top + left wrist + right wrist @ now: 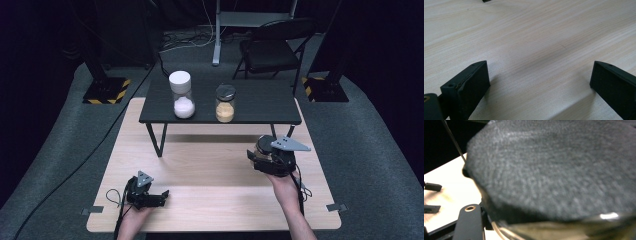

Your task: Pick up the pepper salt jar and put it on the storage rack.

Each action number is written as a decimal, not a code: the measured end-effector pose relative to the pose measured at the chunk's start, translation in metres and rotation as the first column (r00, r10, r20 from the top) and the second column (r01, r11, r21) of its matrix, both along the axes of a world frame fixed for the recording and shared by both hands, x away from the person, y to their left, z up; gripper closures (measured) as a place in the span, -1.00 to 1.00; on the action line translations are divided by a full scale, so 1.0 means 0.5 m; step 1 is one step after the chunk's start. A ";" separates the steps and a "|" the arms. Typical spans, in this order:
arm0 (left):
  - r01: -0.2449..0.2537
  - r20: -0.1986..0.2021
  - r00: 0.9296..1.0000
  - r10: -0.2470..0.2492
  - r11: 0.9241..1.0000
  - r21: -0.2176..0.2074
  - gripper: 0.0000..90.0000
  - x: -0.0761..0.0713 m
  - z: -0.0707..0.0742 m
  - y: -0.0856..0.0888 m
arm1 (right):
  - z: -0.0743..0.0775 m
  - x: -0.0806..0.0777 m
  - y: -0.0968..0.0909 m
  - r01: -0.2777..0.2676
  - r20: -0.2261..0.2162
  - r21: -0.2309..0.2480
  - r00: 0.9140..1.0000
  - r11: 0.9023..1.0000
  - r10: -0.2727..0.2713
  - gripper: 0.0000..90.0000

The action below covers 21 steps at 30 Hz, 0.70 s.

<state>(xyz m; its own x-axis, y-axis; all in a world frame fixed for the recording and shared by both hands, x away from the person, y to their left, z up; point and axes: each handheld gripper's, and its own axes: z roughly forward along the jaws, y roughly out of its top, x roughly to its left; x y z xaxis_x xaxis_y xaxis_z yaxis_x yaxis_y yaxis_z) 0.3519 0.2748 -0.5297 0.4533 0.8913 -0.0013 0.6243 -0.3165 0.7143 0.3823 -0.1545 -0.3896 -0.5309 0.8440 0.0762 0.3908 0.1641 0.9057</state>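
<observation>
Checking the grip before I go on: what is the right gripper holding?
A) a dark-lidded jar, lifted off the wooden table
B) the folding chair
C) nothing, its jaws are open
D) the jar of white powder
A: the right gripper is shut on a dark-lidded jar above the wooden table, while the white-lidded jar stands on the black shelf.

A low black shelf stands on the wooden table, bearing a white-lidded jar and, beside it, a dark-lidded jar. A folding chair stands behind.
</observation>
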 end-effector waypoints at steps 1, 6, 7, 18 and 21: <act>0.000 0.000 1.000 0.000 1.000 0.000 -0.95 0.000 0.000 0.000 | 0.006 0.003 0.000 0.000 -0.002 -0.001 1.000 1.000 0.000 -0.33; 0.000 0.000 1.000 0.000 1.000 0.000 -0.95 0.000 0.000 0.000 | 0.024 0.011 0.001 -0.003 -0.004 0.001 1.000 1.000 0.003 -0.33; 0.000 0.000 1.000 0.000 1.000 0.000 -0.95 0.000 0.000 0.000 | 0.029 0.012 0.001 -0.004 -0.003 0.000 1.000 1.000 0.004 -0.33; 0.000 0.000 1.000 0.000 1.000 0.000 -0.95 0.000 0.000 0.000 | 0.075 0.029 0.004 -0.008 0.001 0.002 1.000 1.000 0.008 -0.33; 0.000 0.000 1.000 0.000 1.000 0.000 -0.95 0.000 0.000 0.000 | 0.088 0.034 0.006 -0.010 0.001 -0.005 1.000 1.000 0.010 -0.33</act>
